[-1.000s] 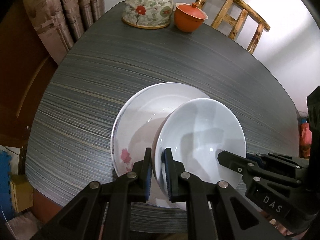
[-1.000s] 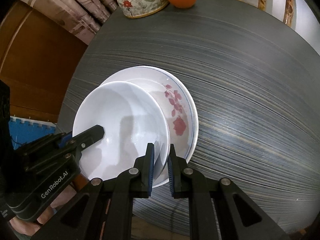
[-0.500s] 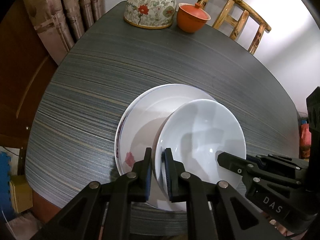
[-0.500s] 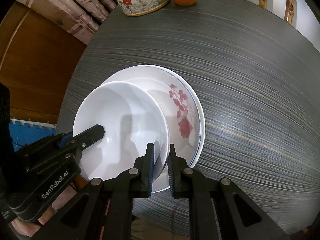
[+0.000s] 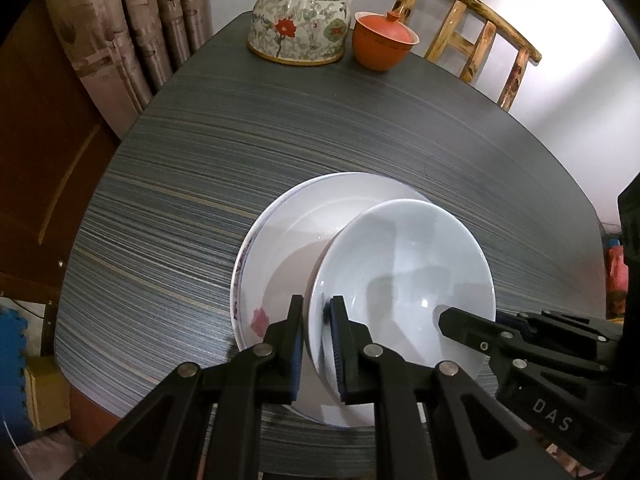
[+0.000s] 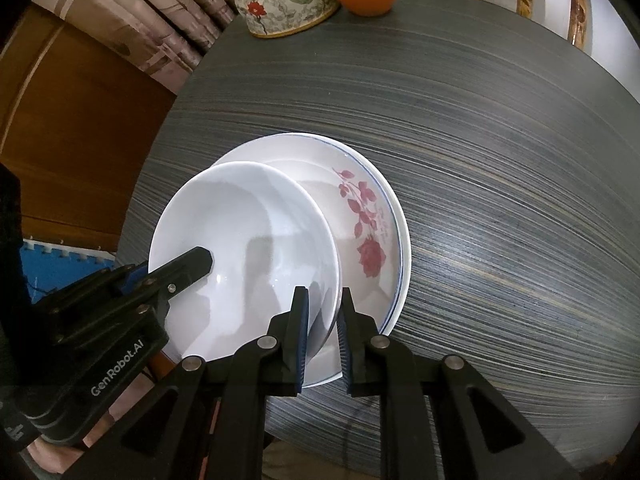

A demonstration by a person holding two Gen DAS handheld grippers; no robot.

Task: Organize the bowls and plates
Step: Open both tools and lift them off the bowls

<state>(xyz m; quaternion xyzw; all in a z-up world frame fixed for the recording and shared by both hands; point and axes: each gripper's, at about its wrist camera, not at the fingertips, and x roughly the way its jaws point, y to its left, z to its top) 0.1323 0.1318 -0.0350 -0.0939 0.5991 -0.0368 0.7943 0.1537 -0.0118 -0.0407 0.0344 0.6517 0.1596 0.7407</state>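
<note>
Table [image 5: 280, 128] w/ plate [image 5: 280, 236], teapot [image 5: 298, 20], cup [image 5: 382, 46]

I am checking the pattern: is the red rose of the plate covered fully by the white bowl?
No, the red rose shows plainly on the plate, right of the white bowl.

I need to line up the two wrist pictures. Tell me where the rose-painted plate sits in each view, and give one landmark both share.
Left wrist: the rose-painted plate lies centre-left, under the white bowl.
Right wrist: the same plate lies centre-right, its roses showing to the right of the bowl.
Shared landmark: the floral teapot at the table's far edge, top of both views.
</note>
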